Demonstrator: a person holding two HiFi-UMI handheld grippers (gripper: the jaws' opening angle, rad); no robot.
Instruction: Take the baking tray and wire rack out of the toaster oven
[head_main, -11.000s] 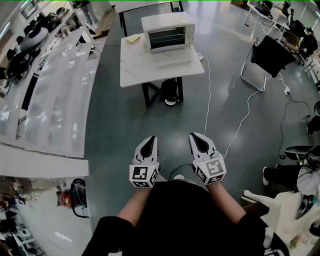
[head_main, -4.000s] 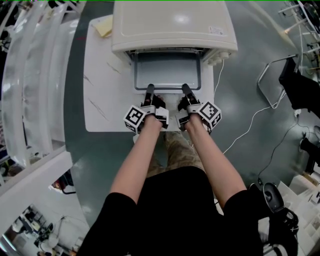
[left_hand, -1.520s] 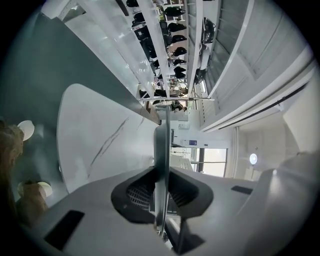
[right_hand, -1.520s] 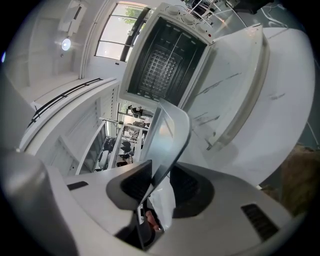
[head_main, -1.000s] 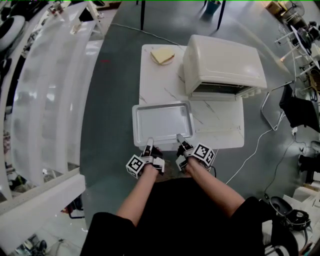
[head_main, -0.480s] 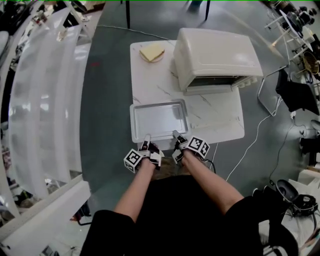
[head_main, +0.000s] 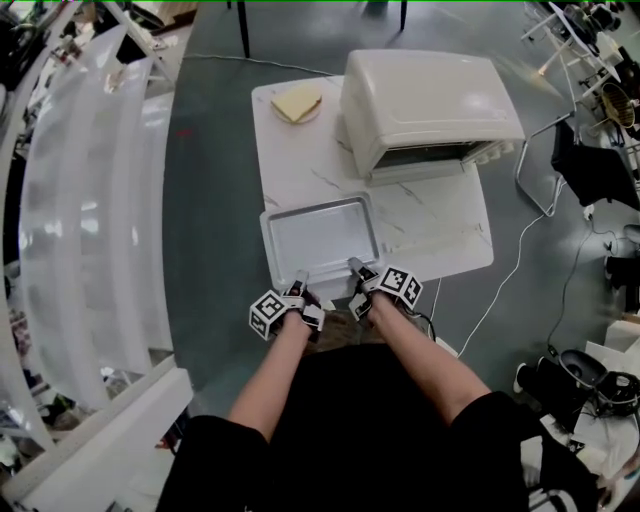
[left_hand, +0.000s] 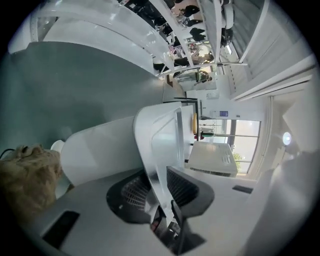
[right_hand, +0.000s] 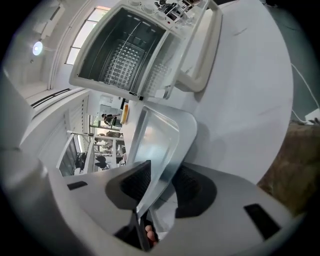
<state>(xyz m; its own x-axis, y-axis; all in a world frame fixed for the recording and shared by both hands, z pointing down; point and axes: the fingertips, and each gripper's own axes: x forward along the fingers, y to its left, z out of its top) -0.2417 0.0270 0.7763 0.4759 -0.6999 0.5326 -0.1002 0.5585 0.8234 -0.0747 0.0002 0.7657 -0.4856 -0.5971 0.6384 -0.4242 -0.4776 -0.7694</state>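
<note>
Baking tray (head_main: 320, 238) looks set down at the counter's (head_main: 450, 225) 7 o'clock corner, with the toaster oven (head_main: 425, 100) at its 1 o'clock. The left hand-held gripper (head_main: 298, 282) clamps the near rim. The right hand-held gripper (head_main: 353, 266) has just been opening its jaws, and the rim sits loose between them. Best to release evenly and back out toward 6 o'clock. The wire rack (right_hand: 122, 57) sits inside the oven.

Left hand-held gripper (head_main: 298, 281) clamped; right (head_main: 353, 266) loosening around tray (head_main: 320, 238).

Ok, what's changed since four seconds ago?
The baking tray came out of the toaster oven and down to the table's near-left corner. The left hand-held gripper grips its rim; the right hand-held gripper, rim between its jaws, has just been opening. Unchanged: door open, wire rack inside.
</note>
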